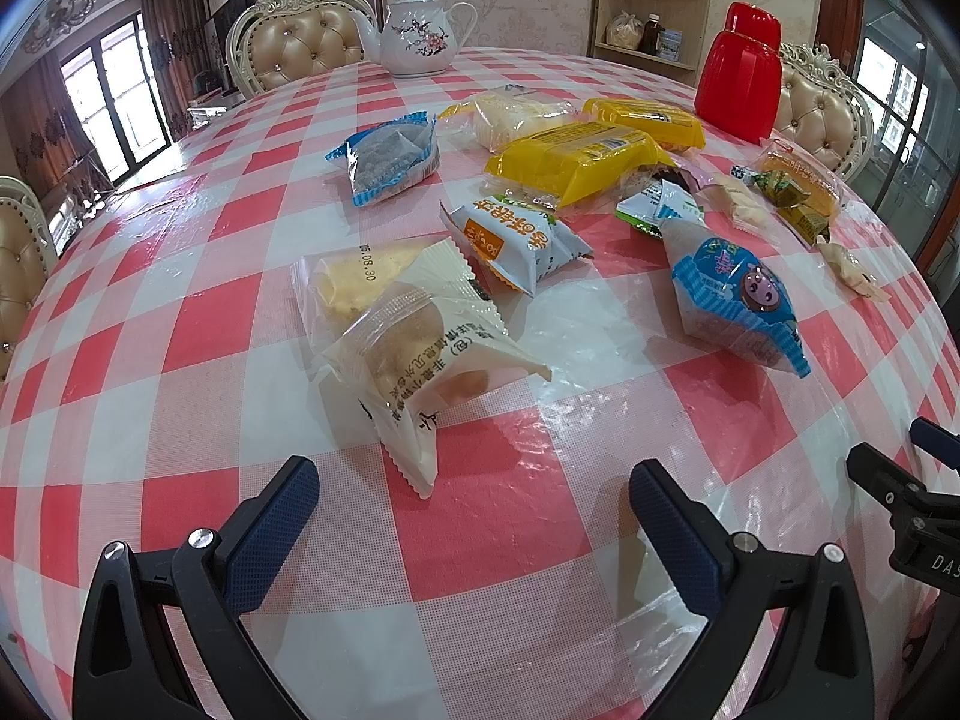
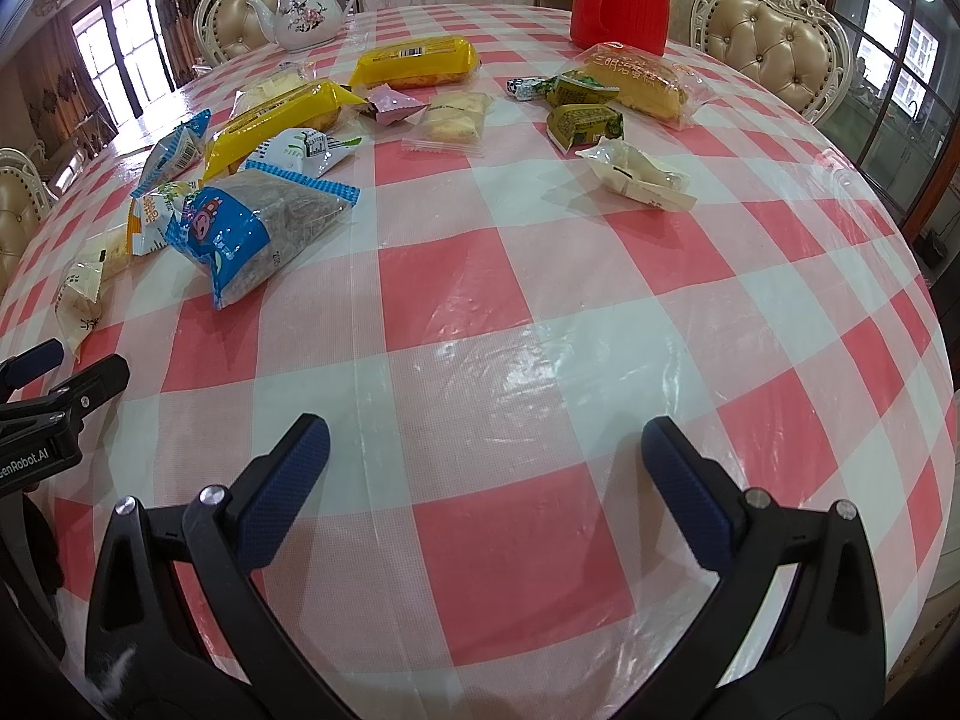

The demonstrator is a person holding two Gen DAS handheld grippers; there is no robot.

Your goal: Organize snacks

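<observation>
Several wrapped snacks lie scattered on a red-and-white checked table (image 1: 492,540). In the left wrist view my left gripper (image 1: 474,498) is open and empty, just short of a clear-wrapped pastry (image 1: 414,354). Beyond lie an orange-and-white packet (image 1: 516,243), a blue-edged packet (image 1: 738,294), another blue packet (image 1: 390,159) and yellow packs (image 1: 576,159). In the right wrist view my right gripper (image 2: 486,456) is open and empty over bare cloth. The blue packet (image 2: 252,228), yellow packs (image 2: 414,63), green packets (image 2: 585,120) and a white-wrapped snack (image 2: 636,174) lie ahead.
A white teapot (image 1: 420,30) and a red thermos (image 1: 741,69) stand at the far side of the table. Padded chairs (image 2: 774,42) surround it. A wooden shelf (image 1: 651,6) stands behind. The right gripper's body (image 1: 906,504) shows at the right edge of the left wrist view.
</observation>
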